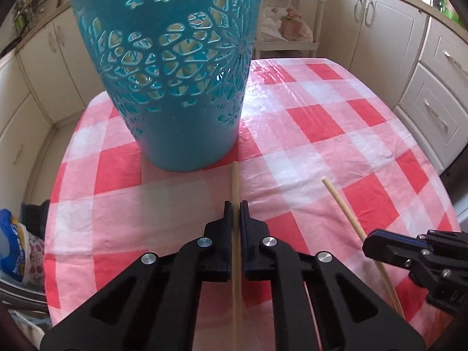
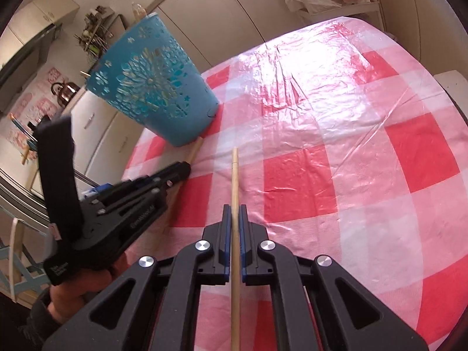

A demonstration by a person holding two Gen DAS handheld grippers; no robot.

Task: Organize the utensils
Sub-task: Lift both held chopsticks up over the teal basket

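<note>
A kitchen with cream cabinets (image 1: 389,17) surrounds a round tabletop (image 1: 316,122) covered in a glossy red, pink and white checked plastic cloth. On the far left part of the tabletop stands a tall blue plastic basket (image 1: 172,67) with cut-out flower patterns in its wall; pale sticks show through the holes inside it. Beyond the table, a white shelf (image 1: 295,45) holds plastic bags.

In the left wrist view, the left tongs (image 1: 236,204) are closed tight on a thin wooden chopstick (image 1: 235,181). The stick runs straight between the two black fingers and pokes out past their tips, its far end lying just short of the basket's base. In the right wrist view that same far end appears to reach the foot of the basket, so whether it touches cannot be told.

To the right and nearer, the right tongs (image 1: 369,244) enter from the right edge of the left view, closed on a second chopstick (image 1: 342,201), which slants up and left, its free tip above the cloth and well apart from the basket.

The right wrist view shows this second chopstick (image 2: 234,181) clamped between the right tongs (image 2: 235,207), pointing straight ahead over a pink square. At the left of that view, a hand (image 2: 73,289) in a dark sleeve holds the left tongs (image 2: 185,169), whose tips point toward the basket (image 2: 152,84).
</note>
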